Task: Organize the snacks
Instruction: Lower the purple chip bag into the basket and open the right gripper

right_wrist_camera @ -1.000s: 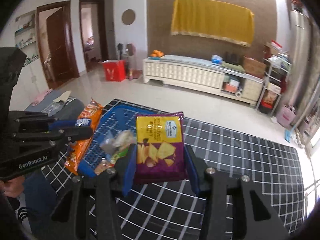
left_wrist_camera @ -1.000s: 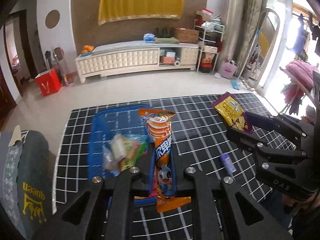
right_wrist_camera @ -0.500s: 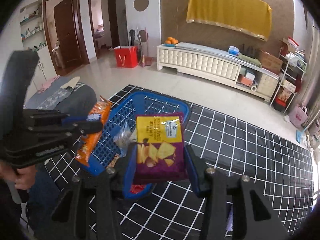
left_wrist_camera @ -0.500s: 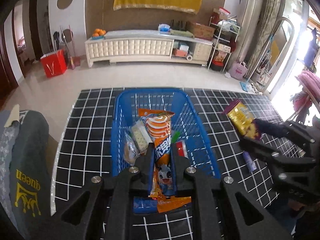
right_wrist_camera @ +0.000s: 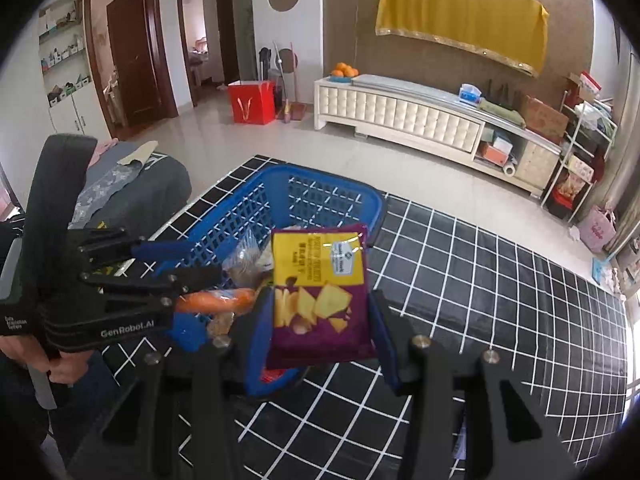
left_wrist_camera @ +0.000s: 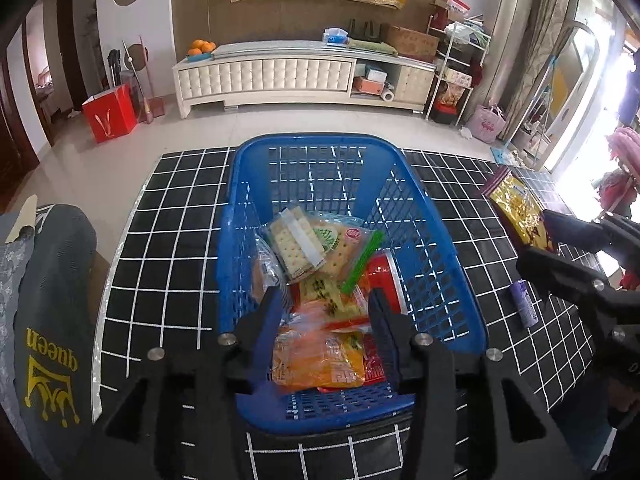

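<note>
A blue plastic basket (left_wrist_camera: 304,142) stands on the black grid-patterned table and holds several snack packs, with a cracker pack (left_wrist_camera: 296,244) on top. My left gripper (left_wrist_camera: 326,308) hangs open over the basket's near end. An orange snack packet (left_wrist_camera: 316,354) lies loose in the basket below its spread fingers. In the right wrist view the left gripper (right_wrist_camera: 192,260) reaches in from the left, and the orange packet (right_wrist_camera: 216,300) shows under it. My right gripper (right_wrist_camera: 318,312) is shut on a purple-and-yellow chip bag (right_wrist_camera: 320,292), held upright just right of the basket (right_wrist_camera: 332,184).
A small purple tube (left_wrist_camera: 523,308) lies on the tablecloth (left_wrist_camera: 172,240) to the right of the basket. A grey cushion printed "queen" (left_wrist_camera: 52,320) sits at the table's left edge. A person's hand (right_wrist_camera: 60,368) holds the left gripper's handle.
My left gripper moved over the basket, opened and let go of the orange packet, which now lies inside. The right gripper brought the chip bag closer to the basket.
</note>
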### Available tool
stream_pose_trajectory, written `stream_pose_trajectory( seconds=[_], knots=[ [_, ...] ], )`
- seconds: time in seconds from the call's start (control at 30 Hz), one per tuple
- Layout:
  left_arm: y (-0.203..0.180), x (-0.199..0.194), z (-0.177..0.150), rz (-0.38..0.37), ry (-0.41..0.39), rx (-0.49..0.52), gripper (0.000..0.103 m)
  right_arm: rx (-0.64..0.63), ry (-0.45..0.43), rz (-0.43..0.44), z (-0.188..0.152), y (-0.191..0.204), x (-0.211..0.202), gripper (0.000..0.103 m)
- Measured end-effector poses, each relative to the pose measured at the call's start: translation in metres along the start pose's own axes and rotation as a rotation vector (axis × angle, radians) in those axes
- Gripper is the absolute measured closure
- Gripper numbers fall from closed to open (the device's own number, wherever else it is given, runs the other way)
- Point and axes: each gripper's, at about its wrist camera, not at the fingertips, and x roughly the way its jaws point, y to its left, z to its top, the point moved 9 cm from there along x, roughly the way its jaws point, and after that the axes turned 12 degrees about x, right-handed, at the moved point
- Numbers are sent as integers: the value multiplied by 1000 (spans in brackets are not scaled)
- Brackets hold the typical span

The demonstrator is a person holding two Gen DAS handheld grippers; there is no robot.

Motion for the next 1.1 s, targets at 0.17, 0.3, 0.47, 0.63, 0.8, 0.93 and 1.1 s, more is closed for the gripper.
stream_pose_trajectory(
  seconds=[0.17,0.3,0.47,0.63,0.8,0.93,1.1],
  knots=[
    [4,-15,-6,3,-7,-19,61,-9,-12,17,2,9,-8,52],
    [11,-34,-8,20,-33,-37,61,-10,-19,37,4,18,-13,52],
    [23,-57,-14,39,-62,-64,61,-13,-6,67,5,32,-6,52],
    [38,-68,-25,72,-63,-77,61,7,26,90,9,43,11,52],
    [55,-66,-34,79,-64,-112,61,2,79,93,5,54,32,52],
    [67,-54,-42,69,-49,-149,61,-19,126,80,-3,62,51,52],
    [75,-40,-54,44,-27,-189,61,2,195,77,-14,67,77,52]
  ],
)
